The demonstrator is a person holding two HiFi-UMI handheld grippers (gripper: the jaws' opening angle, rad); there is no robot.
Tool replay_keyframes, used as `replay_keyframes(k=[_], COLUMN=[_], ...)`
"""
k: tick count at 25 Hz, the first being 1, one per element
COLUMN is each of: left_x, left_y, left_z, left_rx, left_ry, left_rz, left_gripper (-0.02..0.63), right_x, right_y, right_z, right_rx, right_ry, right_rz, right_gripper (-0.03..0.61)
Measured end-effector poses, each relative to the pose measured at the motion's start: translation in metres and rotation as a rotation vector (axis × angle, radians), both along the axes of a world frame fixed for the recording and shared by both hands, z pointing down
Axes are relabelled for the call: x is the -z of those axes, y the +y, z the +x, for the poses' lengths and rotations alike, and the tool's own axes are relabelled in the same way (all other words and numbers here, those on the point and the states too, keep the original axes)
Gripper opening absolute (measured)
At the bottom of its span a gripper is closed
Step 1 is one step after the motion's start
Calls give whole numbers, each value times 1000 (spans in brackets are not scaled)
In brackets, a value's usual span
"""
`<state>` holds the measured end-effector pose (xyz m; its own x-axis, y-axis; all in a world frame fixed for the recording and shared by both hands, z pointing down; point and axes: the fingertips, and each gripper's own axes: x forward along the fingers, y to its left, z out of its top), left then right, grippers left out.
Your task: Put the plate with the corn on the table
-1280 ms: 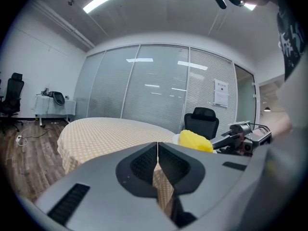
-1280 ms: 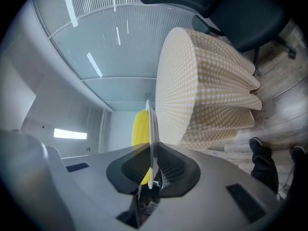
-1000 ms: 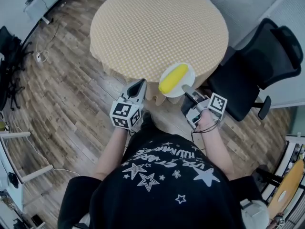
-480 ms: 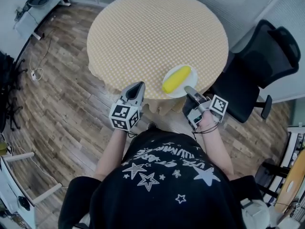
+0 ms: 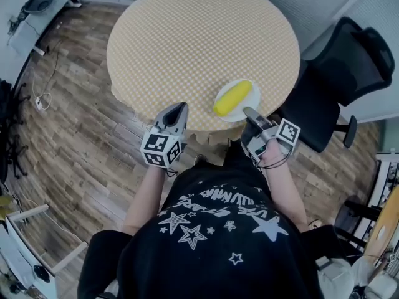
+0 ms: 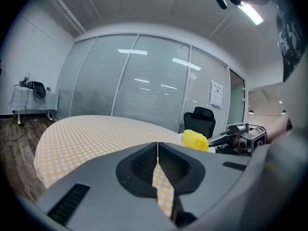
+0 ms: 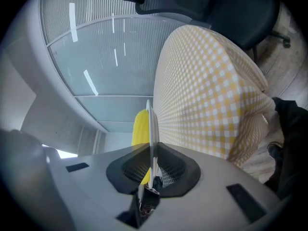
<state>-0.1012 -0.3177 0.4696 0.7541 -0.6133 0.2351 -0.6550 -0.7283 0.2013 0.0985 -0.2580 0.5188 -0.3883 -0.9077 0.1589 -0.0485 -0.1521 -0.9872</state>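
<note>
A white plate carrying a yellow corn cob is over the near right edge of the round table, which has a yellow checked cloth. My right gripper is shut on the plate's near rim. In the right gripper view the plate shows edge-on between the jaws, with the corn on its left. I cannot tell whether the plate touches the cloth. My left gripper is shut and holds nothing, at the table's near edge, left of the plate. In the left gripper view, the corn lies ahead to the right.
A black office chair stands close to the table on the right. Wooden floor surrounds the table, with cables and a small white stand at far left. The cloth hangs over the table's edge.
The plate with the corn has moved forward, from overhanging the table's near edge to further over the cloth. Both grippers have advanced slightly with the person.
</note>
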Motion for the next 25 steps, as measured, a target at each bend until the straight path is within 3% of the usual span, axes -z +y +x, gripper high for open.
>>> replay_keyframes(k=[25], left_x=[-25], left_y=[-81], left_z=[69], left_rx=[125], left_ry=[-103], left_rz=[-75], left_gripper=[12], right_x=[-58], right_y=[-128], right_z=[56], right_rx=[282], right_ry=[15], right_rz=[-77], right_gripper=[35])
